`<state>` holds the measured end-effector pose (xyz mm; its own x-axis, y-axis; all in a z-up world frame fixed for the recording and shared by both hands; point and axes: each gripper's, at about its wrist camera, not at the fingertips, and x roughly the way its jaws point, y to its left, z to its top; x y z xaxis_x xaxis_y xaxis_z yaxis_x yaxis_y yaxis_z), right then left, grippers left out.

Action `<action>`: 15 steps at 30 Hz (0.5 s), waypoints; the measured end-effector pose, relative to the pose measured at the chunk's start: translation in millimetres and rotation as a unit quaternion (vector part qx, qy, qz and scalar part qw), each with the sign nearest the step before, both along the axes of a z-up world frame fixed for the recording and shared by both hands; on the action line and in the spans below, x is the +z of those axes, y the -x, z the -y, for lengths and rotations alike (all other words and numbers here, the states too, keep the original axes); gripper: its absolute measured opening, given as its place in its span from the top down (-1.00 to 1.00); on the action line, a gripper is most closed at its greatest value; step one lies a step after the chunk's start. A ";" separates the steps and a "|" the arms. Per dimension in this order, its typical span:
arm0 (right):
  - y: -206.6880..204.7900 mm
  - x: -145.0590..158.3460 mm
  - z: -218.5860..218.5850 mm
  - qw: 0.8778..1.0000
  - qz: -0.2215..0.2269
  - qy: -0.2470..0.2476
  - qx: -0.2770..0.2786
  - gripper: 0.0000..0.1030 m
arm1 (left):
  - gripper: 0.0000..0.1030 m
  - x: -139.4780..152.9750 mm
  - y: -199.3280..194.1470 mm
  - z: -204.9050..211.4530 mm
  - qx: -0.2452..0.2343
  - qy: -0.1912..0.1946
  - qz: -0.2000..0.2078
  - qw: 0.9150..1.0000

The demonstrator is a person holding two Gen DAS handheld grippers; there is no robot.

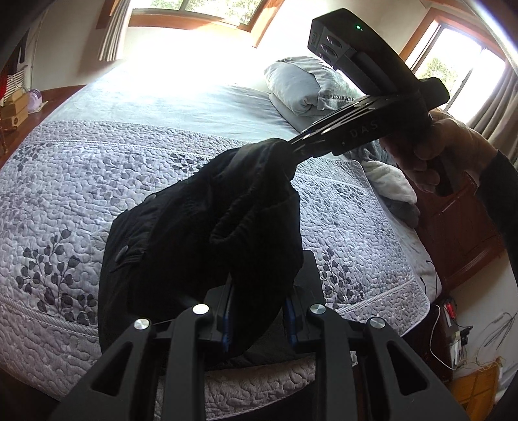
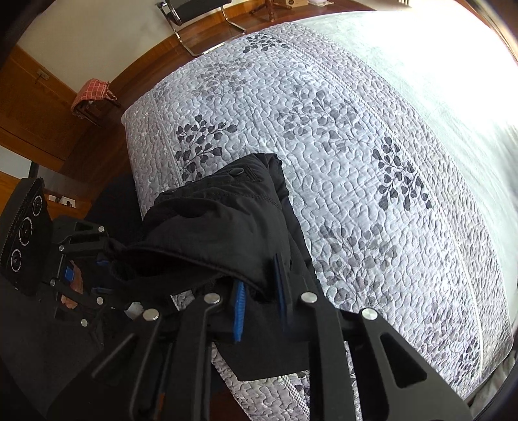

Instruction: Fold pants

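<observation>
**Both grippers pinching the pants, now comes the lay-down**

Standing at the foot of the bed here. Nearest thing first: the left gripper (image 1: 257, 311) has its blue-padded fingers (image 1: 226, 324) closed down to a narrow gap with a wad of black fabric bunched between them, so it's got a firm bite on the pants (image 1: 194, 226). Same story on the right gripper (image 2: 260, 301): nearly closed, cloth running between the pads, gripping an edge or hem.

The pants hang between the two grippers, bunched and saggy, just over the near edge of the bed (image 1: 64, 168). You can spot a button (image 2: 238, 171) and some stitching, so I'd guess that's the waist end draped toward the quilt.

To do this bit well, I reckon: spread the two grippers apart until the held edge goes taut, keep them level, then lower the fabric onto the quilt so it lands flat instead of in a heap. Don't let go before the cloth is resting.

Further back there's a pillow (image 1: 301, 84), then windows (image 1: 207, 9).
</observation>
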<state>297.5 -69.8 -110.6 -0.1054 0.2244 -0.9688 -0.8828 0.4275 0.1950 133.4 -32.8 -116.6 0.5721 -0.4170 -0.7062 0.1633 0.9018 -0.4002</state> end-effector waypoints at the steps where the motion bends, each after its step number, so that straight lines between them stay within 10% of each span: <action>1: -0.5 -2.5 5.6 1.000 -0.001 -0.001 -0.003 0.74 | 0.52 -2.2 -1.0 4.8 -0.005 -0.002 -0.001 1.000; 15: -5.2 -34.2 78.3 0.999 -0.014 -0.021 -0.044 0.79 | 0.52 -25.7 -8.9 72.6 -0.057 -0.025 -0.016 0.998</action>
<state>302.7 -148.1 -144.8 -0.1094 0.2750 -0.9552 -0.8360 0.4944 0.2381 142.3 -105.4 -142.3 0.5003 -0.4413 -0.7450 0.2541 0.8973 -0.3609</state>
